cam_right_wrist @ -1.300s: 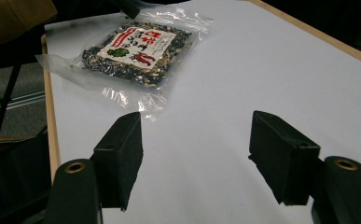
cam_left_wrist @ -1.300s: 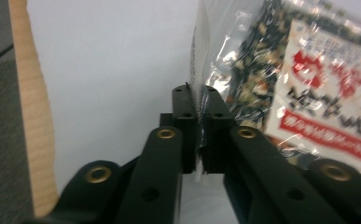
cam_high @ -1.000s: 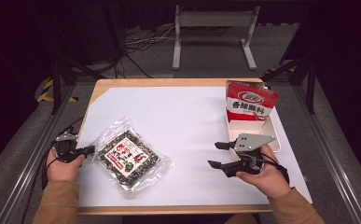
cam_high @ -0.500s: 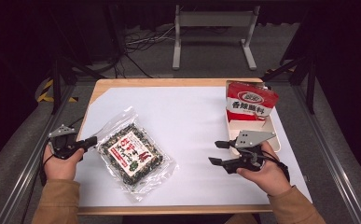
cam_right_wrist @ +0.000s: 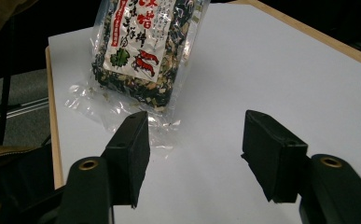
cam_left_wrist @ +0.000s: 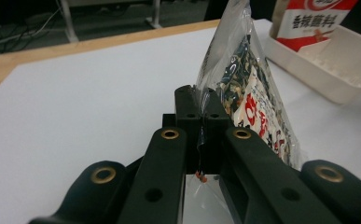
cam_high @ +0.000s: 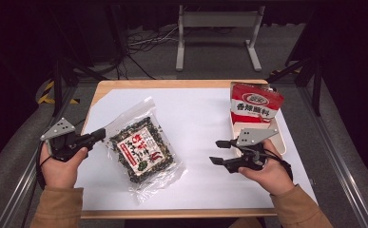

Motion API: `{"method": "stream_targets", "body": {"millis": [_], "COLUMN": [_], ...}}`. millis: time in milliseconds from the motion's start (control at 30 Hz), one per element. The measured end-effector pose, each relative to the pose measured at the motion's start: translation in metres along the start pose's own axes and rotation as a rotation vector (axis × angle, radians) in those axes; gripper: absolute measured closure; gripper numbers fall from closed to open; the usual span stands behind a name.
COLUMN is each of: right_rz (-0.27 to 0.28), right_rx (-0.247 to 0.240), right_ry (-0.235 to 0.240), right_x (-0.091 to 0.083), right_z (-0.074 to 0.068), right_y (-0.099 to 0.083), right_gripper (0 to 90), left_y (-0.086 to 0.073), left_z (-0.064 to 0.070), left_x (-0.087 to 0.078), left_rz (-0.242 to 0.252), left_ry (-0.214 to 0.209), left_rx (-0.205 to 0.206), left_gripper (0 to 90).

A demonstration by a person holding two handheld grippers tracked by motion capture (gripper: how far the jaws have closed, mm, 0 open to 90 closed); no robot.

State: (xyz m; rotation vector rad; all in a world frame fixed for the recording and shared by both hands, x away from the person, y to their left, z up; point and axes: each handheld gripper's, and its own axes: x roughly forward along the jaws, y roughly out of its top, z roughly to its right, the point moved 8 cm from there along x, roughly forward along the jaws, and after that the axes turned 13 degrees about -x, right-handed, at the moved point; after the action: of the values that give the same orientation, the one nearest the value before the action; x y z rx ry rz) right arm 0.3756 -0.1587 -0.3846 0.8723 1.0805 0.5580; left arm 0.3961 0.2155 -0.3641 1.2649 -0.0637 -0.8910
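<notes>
High view: left hand-held gripper [cam_high: 101, 134] clamped on seaweed bag [cam_high: 142, 151], seemingly raised since earlier.

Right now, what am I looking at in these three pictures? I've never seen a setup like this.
A person sits at a table covered in white paper, holding a hand-held pinching tool in each hand. One picture looks down from above; the other two come from small cameras riding on each tool. The left tool is shut on the edge of a clear packet of dried seaweed mix. The right tool is open and holds nothing. A red packet stands in a white tray.
</notes>
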Motion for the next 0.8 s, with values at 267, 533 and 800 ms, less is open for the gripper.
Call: {"method": "stream_targets", "body": {"millis": [267, 533, 800], "right_rz": [0.009, 0.025, 0.029], "right_rx": [-0.014, -0.031, -0.05], "right_ry": [0.009, 0.011, 0.015], "right_x": [0.003, 0.007, 0.019], "right_z": [-0.001, -0.001, -0.001], "right_y": [0.01, 0.023, 0.033], "right_gripper": [40.7, 38.0, 32.5], "left_y": [0.014, 0.02, 0.02], "left_z": [0.043, 0.08, 0.108], "left_x": [-0.012, -0.02, -0.023], "left_rz": [0.042, 0.066, 0.064], "left_ry": [-0.08, -0.139, -0.208], "left_rx": [0.123, 0.245, 0.346], "left_gripper": [88.6, 88.6, 88.7]}}
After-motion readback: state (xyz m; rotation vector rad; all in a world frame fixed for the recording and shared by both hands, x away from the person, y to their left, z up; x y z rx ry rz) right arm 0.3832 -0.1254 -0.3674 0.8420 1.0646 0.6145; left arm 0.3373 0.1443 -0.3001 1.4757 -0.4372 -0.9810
